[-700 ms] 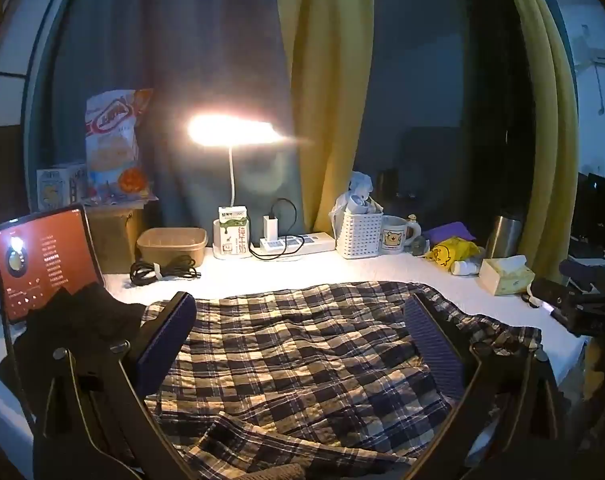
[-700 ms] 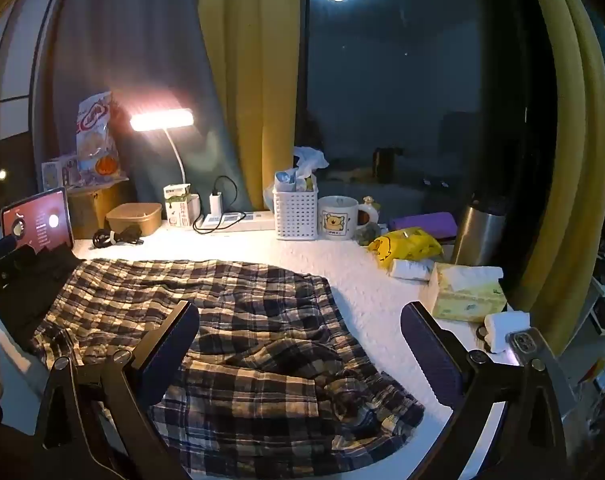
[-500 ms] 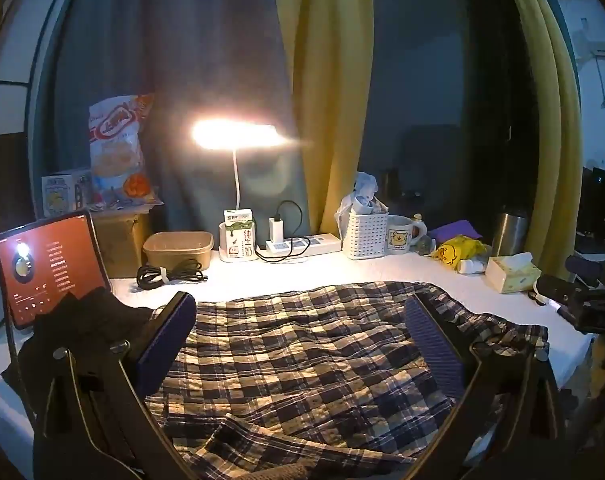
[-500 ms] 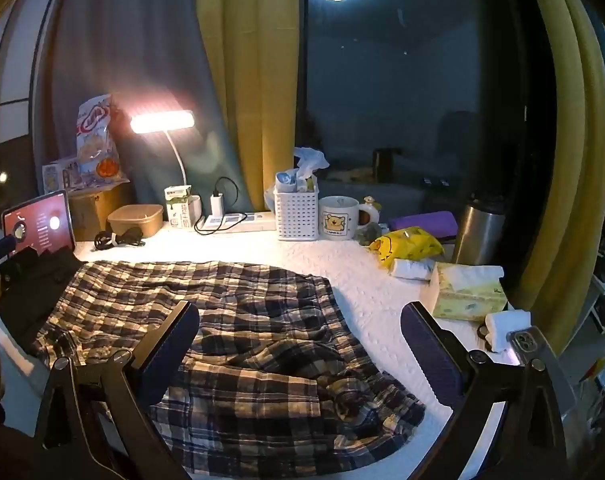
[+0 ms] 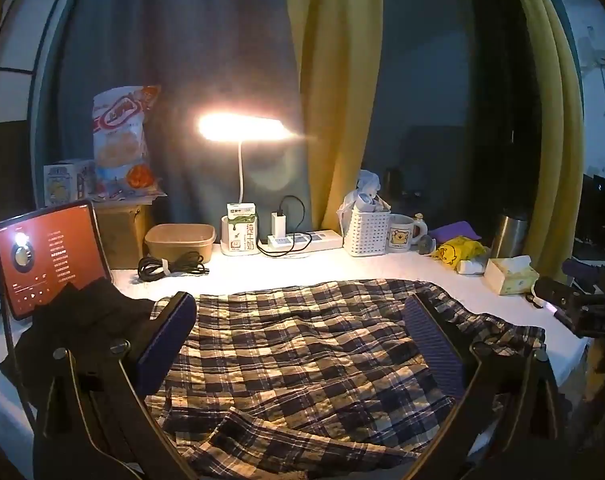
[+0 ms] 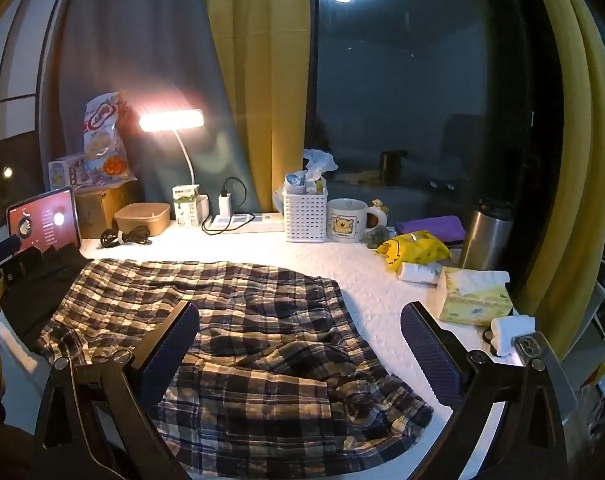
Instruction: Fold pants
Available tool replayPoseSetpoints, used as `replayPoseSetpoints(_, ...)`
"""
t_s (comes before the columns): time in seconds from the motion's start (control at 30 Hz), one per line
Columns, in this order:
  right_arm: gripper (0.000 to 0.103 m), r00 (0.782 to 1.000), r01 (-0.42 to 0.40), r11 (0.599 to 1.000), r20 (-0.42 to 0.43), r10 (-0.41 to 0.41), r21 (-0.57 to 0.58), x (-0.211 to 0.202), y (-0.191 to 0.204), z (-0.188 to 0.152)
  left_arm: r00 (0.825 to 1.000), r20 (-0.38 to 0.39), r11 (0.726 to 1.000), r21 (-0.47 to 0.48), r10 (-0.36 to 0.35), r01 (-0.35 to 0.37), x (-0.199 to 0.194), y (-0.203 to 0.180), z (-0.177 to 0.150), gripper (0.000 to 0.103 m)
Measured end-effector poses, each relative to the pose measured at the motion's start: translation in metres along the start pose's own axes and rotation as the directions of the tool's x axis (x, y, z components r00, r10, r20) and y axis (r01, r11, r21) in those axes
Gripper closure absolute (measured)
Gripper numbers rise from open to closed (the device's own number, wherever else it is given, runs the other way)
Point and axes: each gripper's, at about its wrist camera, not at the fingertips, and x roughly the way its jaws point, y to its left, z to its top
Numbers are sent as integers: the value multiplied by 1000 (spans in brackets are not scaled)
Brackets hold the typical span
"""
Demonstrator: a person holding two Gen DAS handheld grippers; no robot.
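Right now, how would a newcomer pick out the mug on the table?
Find the lit desk lamp at the back. Right of it stands a white slotted basket; the mug sits just right, white with a yellow cartoon bear.

No lettering is showing clearly enough to read: the print on the snack bag (image 5: 120, 136), the carton (image 5: 241, 232) and the tablet screen (image 5: 48, 258) is blurring into unreadable marks.
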Motion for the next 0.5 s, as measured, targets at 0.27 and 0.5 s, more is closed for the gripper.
replayPoseSetpoints(0.27, 2, 1000, -4, 1000, 3, 4, -3, -1, 2, 0, 1000, 0, 1000, -17, 7, -7, -1, 4, 0, 1)
replayPoseSetpoints(0.5, 2, 1000, -3, 1000, 2, 3, -3, -1, 2, 0, 1000, 4, 1000, -19, 11, -11, -2, 6, -2, 1)
